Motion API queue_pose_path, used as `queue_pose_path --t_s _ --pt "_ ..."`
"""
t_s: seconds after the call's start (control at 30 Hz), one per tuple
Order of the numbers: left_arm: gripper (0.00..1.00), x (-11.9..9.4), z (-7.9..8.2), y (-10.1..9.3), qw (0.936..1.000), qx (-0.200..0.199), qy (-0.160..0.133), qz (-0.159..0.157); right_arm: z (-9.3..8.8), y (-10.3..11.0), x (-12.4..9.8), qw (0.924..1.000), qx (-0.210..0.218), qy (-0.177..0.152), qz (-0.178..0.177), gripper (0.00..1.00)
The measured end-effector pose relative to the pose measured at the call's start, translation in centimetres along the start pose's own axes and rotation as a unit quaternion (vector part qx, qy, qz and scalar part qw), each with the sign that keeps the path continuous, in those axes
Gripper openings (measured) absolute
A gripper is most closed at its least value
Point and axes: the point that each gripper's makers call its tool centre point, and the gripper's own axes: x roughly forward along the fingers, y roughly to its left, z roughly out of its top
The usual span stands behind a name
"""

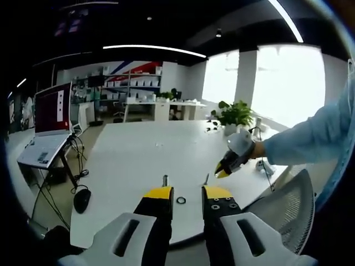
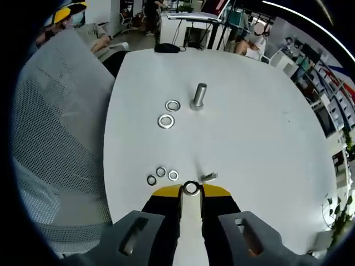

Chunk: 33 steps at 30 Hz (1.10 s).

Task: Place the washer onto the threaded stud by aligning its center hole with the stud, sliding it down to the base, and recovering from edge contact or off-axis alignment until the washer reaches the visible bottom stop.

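You face a white table [image 1: 138, 155] in an open office. At ten o'clock a laptop [image 1: 49, 119] sits on a stand; bright windows [image 1: 288, 83] glow at two o'clock, a potted plant [image 1: 234, 114] beneath. A mesh chair [image 2: 52, 127] stands beside you.

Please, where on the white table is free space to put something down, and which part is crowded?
In the right gripper view, the white table is bare right of the large stud and beyond it. Crowded: the two large washers left of that stud, and the three small washers and small stud near the right gripper, which holds a small washer.
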Motion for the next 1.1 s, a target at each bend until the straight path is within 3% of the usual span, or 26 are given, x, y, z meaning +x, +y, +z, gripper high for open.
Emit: queue_pose_path --t_s 0.23,0.57,0.67,0.77,1.1 --pt "0.18 -0.3 0.0 0.4 1.0000 -0.001 0.001 0.006 0.3 -1.8 0.9 0.9998 0.002 0.010 -0.018 0.14" --pt "0.18 -0.9 0.4 0.7 0.9999 0.002 0.000 0.010 0.4 -2.1 2.1 0.9996 0.004 0.015 -0.025 0.13" --pt "0.18 -0.8 0.4 1.0 0.9999 0.000 0.001 0.014 0.0 -2.7 2.3 0.9980 -0.020 0.038 -0.046 0.13" --pt "0.18 -0.8 0.3 0.9 0.9999 0.000 0.002 0.013 0.5 -2.6 2.4 0.9988 0.001 0.026 -0.041 0.13" --pt "0.18 -1.0 0.0 1.3 0.9998 -0.002 0.005 0.019 0.4 -2.7 2.9 0.9984 -0.007 0.039 -0.039 0.13"
